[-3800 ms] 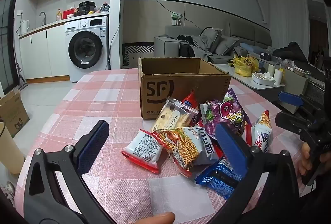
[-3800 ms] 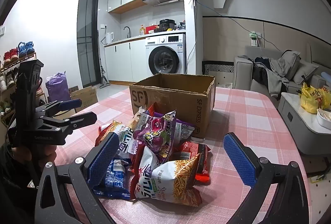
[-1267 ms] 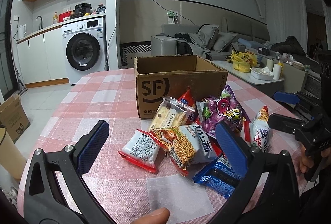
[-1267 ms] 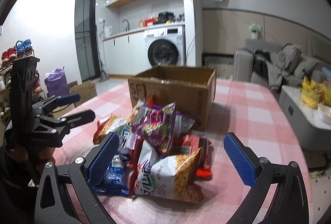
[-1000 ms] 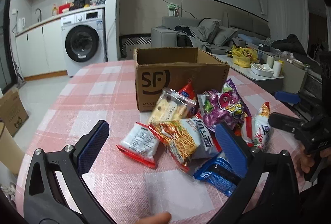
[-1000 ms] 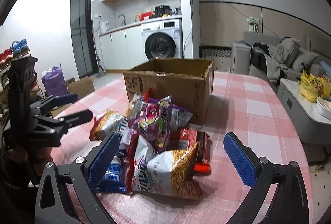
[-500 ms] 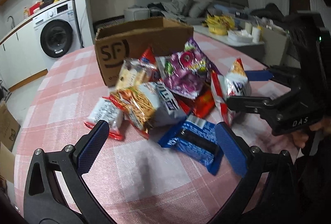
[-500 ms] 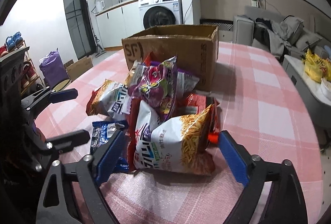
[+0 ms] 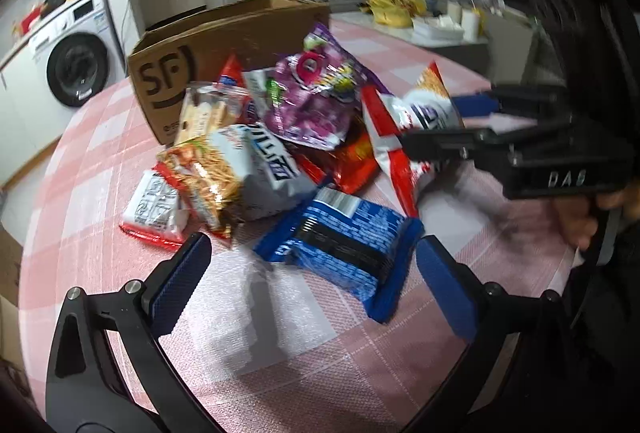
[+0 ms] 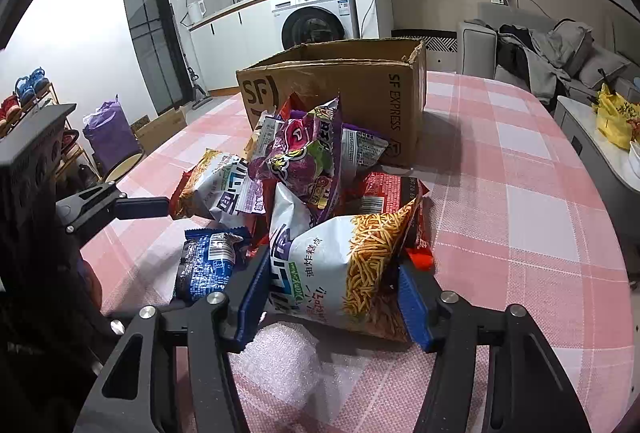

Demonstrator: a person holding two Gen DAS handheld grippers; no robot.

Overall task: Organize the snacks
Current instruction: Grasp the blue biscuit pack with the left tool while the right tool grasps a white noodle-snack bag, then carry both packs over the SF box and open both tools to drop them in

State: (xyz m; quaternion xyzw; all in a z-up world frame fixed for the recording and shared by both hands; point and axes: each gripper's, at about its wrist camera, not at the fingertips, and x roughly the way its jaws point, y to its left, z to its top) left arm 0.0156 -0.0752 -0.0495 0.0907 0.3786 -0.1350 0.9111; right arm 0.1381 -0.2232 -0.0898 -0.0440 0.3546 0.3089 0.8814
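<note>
1. An open brown cardboard box printed "SF" (image 10: pixel 336 81) stands on a table covered with a pink-and-white checked cloth (image 10: pixel 520 201); every place below is told from this box.
2. A loose heap of snack packets lies on the cloth right against the box's printed front.
3. Nearest the box, a shiny purple snack bag (image 10: pixel 304 157) leans upright on top of the heap, with a clear packet of pale biscuits (image 9: pixel 204 113) just beside it against the box wall.
4. Farther out from the box, a white bag printed with golden fried sticks (image 10: pixel 340 273) stands at the outer edge of the heap, a red foil packet (image 10: pixel 388 189) between it and the box.
5. The right gripper (image 10: pixel 332 293) has just been closing, and its blue pads (image 10: pixel 252 285) now press both sides of that white bag, holding it.
6. To the side of the heap away from the box, a blue crinkled biscuit packet (image 9: pixel 340 245) lies flat on the cloth.
7. The left gripper (image 9: pixel 312 281) hovers over the cloth beyond the blue packet, its jaws spread wide; the packet's near end lies between the fingertips, and the pads do not touch it.
8. A second white stick-snack bag (image 9: pixel 236 169) and a small white packet with a red edge (image 9: pixel 154 205) lie on the far side of the heap, out from the box's corner.
9. In the left wrist view, a hand (image 9: pixel 588 213) grips the right gripper's black handle.
</note>
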